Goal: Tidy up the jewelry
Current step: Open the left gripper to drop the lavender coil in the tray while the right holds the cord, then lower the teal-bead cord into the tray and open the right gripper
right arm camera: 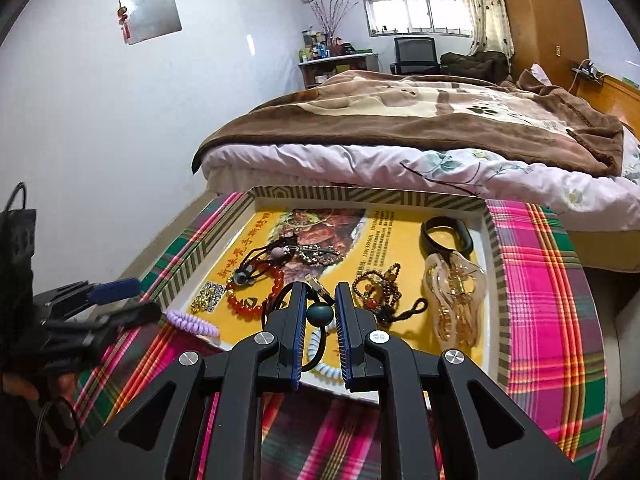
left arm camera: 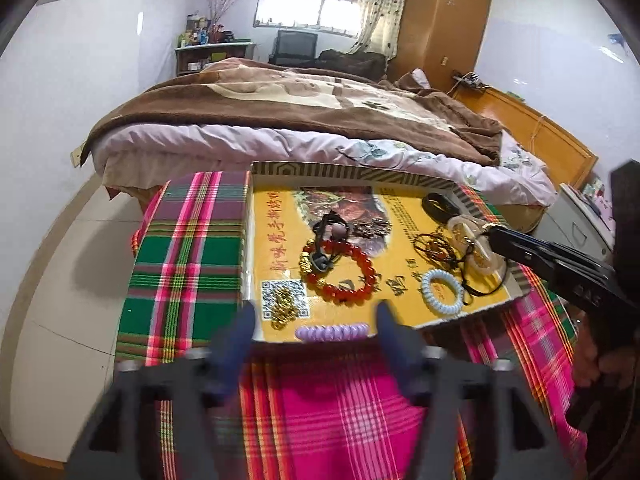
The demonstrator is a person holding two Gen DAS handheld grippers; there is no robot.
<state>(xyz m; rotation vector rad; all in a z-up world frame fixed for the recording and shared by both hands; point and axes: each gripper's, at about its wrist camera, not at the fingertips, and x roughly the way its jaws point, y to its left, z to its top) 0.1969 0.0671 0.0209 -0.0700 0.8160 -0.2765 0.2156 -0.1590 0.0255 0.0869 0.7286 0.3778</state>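
Note:
A yellow box lid (left arm camera: 400, 204) (right arm camera: 404, 240) holds the jewelry. On it lie a red bead bracelet (left arm camera: 362, 272) (right arm camera: 276, 282), a gold chain (left arm camera: 282, 306), a lilac coil band (left arm camera: 332, 332) (right arm camera: 192, 322) at the near edge, a pale blue coil band (left arm camera: 442, 290), a black band (right arm camera: 446, 234) and a clear hair claw (right arm camera: 454, 300). My left gripper (left arm camera: 316, 320) is open, its fingers straddling the lilac band. My right gripper (right arm camera: 320, 300) is closed on a black cord necklace with a dark bead (right arm camera: 320, 315) and holds it just above the lid.
The lid rests on a pink and green plaid cloth (left arm camera: 184, 256) (right arm camera: 544, 280). A bed with a brown blanket (left arm camera: 288, 112) (right arm camera: 420, 116) stands right behind it. A wooden wardrobe (left arm camera: 444, 20) stands at the back right.

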